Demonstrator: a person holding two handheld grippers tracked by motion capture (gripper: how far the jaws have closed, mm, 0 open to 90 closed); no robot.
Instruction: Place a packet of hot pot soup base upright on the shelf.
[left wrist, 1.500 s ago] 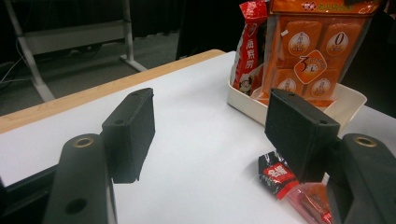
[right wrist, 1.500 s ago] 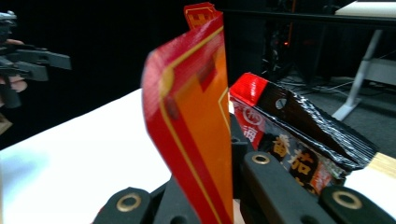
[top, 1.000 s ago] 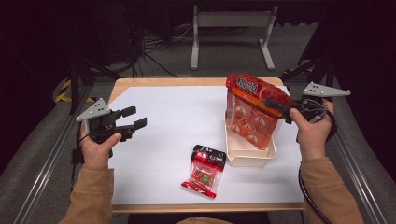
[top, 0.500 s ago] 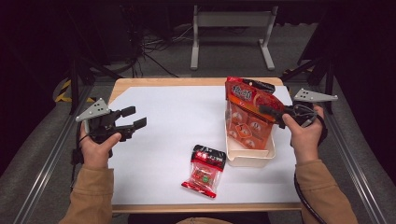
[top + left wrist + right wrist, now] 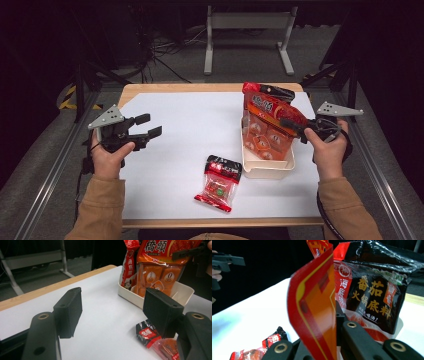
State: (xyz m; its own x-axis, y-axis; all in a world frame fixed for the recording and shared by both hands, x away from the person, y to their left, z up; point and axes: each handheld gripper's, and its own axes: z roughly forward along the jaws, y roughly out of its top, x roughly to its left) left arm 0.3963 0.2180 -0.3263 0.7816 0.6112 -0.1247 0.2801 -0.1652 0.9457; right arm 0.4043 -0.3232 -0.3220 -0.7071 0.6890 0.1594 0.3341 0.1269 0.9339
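Right hand-held gripper (image 5: 292,124) clamps orange bag (image 5: 265,131) | right gripper view reveals black pouch (image 5: 374,292) behind

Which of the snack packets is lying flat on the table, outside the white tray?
The small red-and-black packet near the front edge of the table. The large orange packet stands in the white tray, pinched by the right gripper, with a dark packet behind it.

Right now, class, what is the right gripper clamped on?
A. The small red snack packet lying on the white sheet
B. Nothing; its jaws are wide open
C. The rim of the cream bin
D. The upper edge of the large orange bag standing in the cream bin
D: the right gripper is shut on the top edge of the large orange bag, whose bottom sits in the cream bin.
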